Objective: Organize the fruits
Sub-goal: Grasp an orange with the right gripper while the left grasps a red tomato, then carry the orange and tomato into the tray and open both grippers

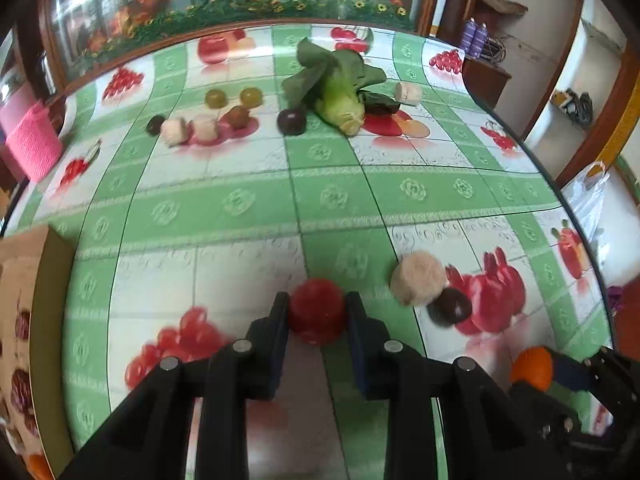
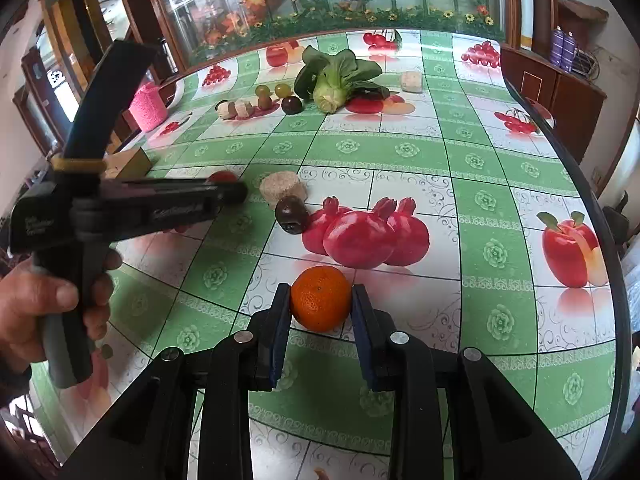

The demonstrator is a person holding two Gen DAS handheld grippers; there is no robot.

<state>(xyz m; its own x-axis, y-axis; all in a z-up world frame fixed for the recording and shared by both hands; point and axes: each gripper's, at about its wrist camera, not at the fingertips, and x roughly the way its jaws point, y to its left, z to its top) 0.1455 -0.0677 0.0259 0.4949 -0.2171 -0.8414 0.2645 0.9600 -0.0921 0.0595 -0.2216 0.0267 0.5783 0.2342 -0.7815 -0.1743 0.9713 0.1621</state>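
My left gripper [image 1: 317, 312] is matt black plastic with bare metal pins; the orange [image 2: 321, 298] in my right gripper [image 2: 321, 308] has finely dimpled peel. At twelve o'clock, the glossy tablecloth [image 2: 400, 152] mirrors the leafy cabbage [image 2: 338, 76].

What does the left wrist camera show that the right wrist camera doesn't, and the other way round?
Only the left wrist view shows the left gripper closed on the red fruit from behind. Only the right wrist view shows the person's left hand on that gripper's handle, and the right gripper head-on. Both show the orange, the leafy green and the tan round piece by the dark fruit.
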